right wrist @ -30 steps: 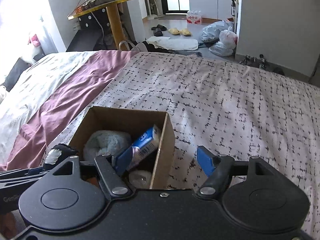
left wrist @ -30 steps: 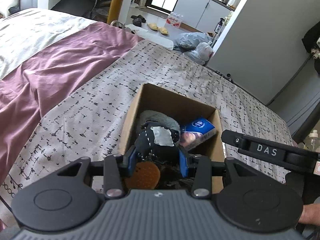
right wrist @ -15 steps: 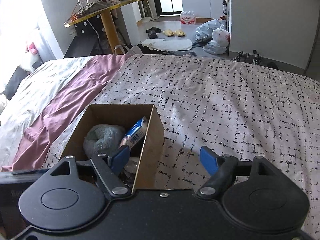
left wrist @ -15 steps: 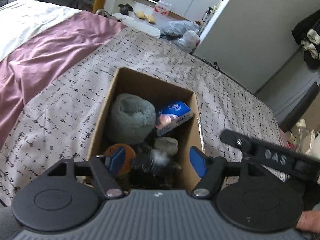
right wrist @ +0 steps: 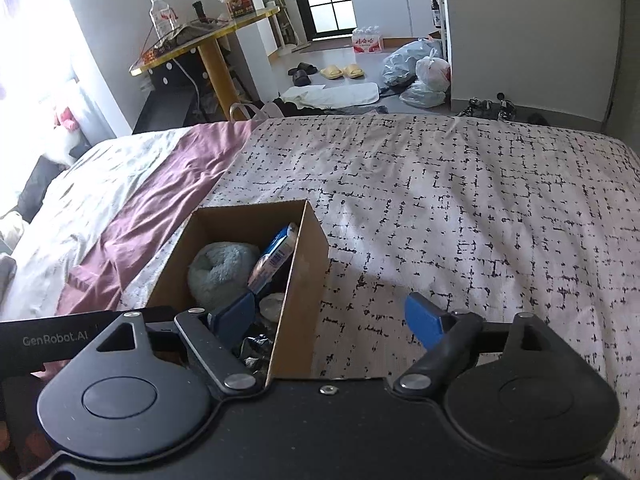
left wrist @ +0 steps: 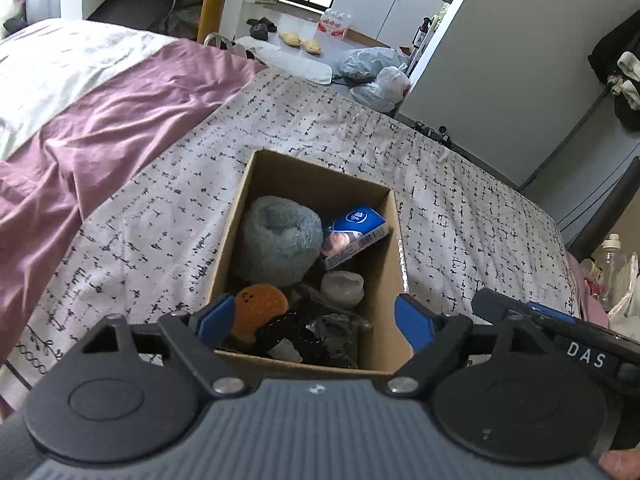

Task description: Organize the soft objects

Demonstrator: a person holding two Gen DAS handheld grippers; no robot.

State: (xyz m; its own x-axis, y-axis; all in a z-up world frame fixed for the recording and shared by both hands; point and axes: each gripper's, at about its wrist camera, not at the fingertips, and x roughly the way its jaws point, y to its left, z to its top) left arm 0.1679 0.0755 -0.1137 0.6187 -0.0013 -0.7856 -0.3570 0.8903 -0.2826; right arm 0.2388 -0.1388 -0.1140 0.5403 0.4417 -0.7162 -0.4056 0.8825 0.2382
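An open cardboard box [left wrist: 384, 280] [right wrist: 304, 256] stands on the patterned bedspread. Inside lie a fluffy grey-blue roll [left wrist: 280, 236] [right wrist: 220, 272], a blue tissue pack [left wrist: 354, 230] [right wrist: 276, 252], an orange round plush [left wrist: 260, 310], a pale lump [left wrist: 342, 286] and a black soft thing [left wrist: 316, 338] at the near end. My left gripper [left wrist: 314, 320] hovers above the box's near end, its jaws opening, nothing between them. My right gripper [right wrist: 330, 316] straddles the box's right wall from above, jaws opening, pads touching nothing.
A mauve and white duvet [left wrist: 100, 100] covers the bed's left side. The bedspread [right wrist: 460, 220] stretches right of the box. Past the bed's end are plastic bags [right wrist: 420, 72], slippers [right wrist: 340, 71] and a yellow table [right wrist: 208, 36]. The right gripper's arm [left wrist: 560, 340] crosses the left view.
The left gripper let go of the black soft thing, which now lies in the box, and opened wide while pulling back and up. The right gripper also widened and drew back.
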